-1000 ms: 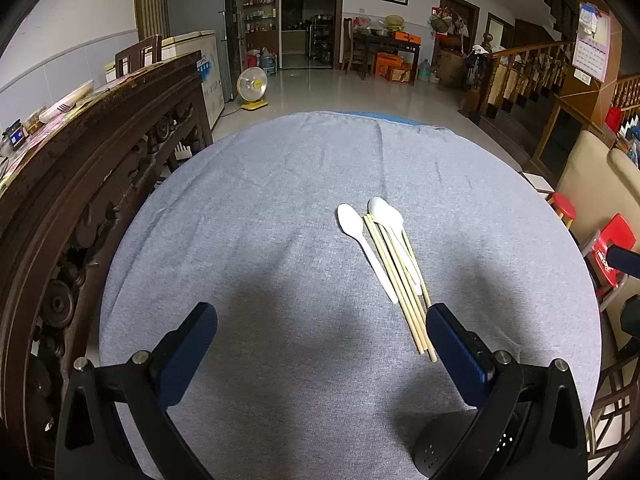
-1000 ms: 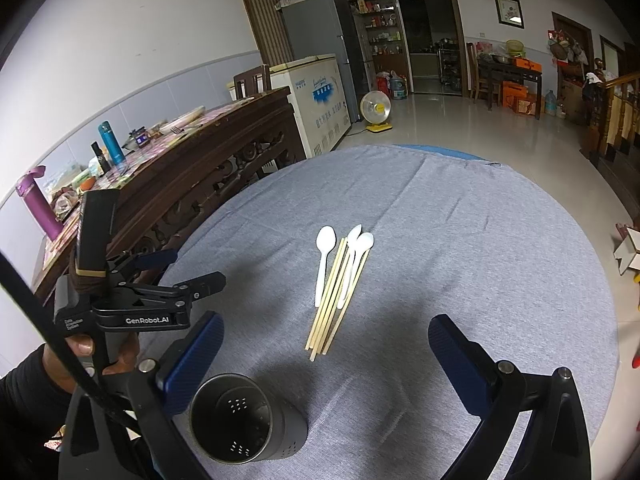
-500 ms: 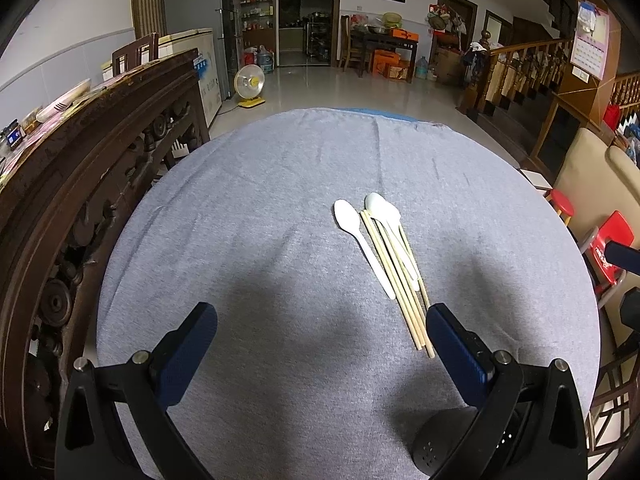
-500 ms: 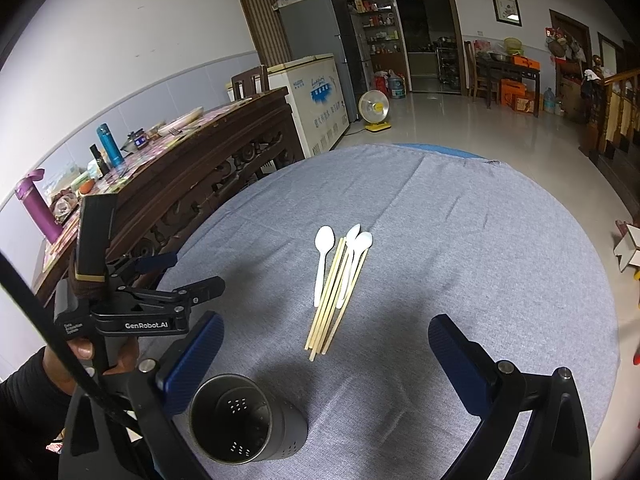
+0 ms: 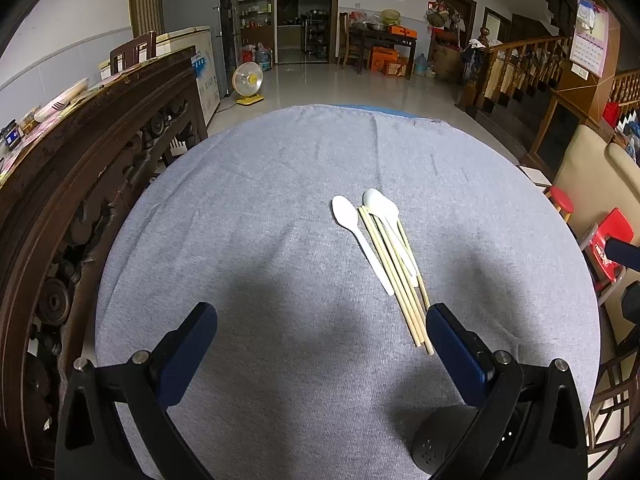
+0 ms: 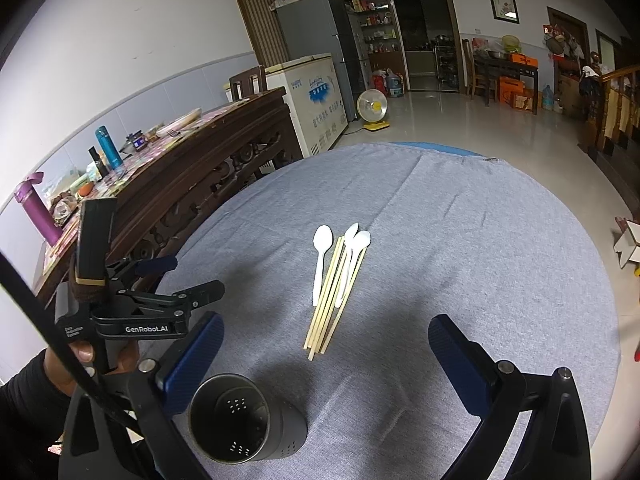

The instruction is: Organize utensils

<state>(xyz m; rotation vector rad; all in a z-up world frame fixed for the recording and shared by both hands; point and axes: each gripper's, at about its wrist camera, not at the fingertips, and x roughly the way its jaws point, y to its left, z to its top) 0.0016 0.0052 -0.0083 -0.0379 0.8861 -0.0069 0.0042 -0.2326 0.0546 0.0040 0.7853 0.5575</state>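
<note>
From the left wrist, the left claw (image 5: 320, 344) gapes wide above the cloth-covered counter (image 5: 248, 216); the chopsticks (image 5: 396, 276) and three white spoons (image 5: 352, 224) lie ahead, just past its right finger. From the right wrist, the right claw (image 6: 324, 356) also gapes, empty; the bundle lies straight ahead, a dark cup (image 6: 240, 424) just inside its left finger.

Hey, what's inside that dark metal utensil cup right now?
Nothing visible: the utensil cup shows only bare perforated walls and base. Its near inner wall is hidden from view. The spoons and chopsticks lie on the tablecloth.
</note>
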